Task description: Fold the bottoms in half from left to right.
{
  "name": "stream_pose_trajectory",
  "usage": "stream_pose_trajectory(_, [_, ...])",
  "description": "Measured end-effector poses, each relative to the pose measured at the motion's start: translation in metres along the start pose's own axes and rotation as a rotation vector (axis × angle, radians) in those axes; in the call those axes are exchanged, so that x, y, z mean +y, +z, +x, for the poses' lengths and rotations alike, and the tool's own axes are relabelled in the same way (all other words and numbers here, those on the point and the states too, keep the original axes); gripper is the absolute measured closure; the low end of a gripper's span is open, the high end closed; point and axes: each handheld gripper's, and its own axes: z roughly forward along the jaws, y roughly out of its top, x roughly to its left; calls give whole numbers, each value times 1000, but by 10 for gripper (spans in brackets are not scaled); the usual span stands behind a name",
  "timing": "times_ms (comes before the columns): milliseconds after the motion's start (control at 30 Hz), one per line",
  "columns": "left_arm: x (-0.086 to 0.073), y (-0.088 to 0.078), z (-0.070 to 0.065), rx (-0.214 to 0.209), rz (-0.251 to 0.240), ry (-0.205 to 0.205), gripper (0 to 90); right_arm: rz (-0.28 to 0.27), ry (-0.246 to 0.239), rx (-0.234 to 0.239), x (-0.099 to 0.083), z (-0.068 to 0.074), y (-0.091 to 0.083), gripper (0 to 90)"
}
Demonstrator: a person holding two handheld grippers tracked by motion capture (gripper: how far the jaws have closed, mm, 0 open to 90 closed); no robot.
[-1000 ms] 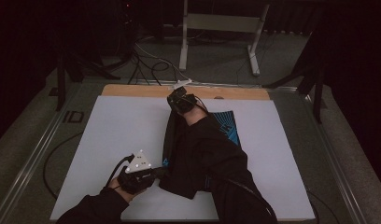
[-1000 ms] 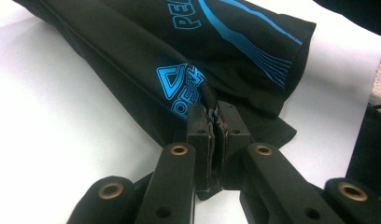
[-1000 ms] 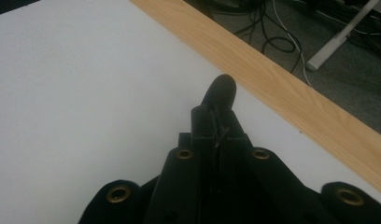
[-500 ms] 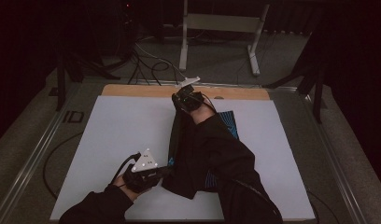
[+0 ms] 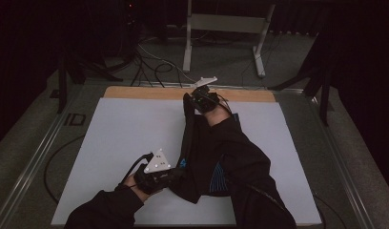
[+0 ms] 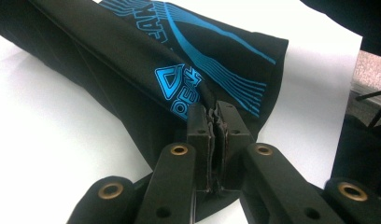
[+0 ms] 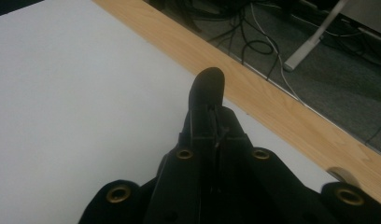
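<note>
1. Our left gripper (image 6: 215, 140) has its jaws pinched tight on an edge of the black fabric garment with bright blue printed lines and lettering (image 6: 188, 60), near the front of the table.
2. Our right gripper (image 5: 202, 101) is clamped on the garment's far end, a dark fold poking out between its closed jaws in the right gripper view, close to the light wooden strip (image 7: 291, 112) at the table's far edge.
3. The garment hangs stretched between both grippers above the white rectangular table sheet (image 5: 116, 133), its right part draped under our right sleeve.
4. We judge this the spreading step: next we should pull the ends apart evenly and lower the cloth flat without letting either edge slip.
</note>
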Motion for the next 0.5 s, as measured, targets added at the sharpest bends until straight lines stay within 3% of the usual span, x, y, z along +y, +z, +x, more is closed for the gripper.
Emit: stream_pose_trajectory(500, [26, 23, -12, -43, -4, 48, 860, -15, 25, -58, -13, -29, -30, 885])
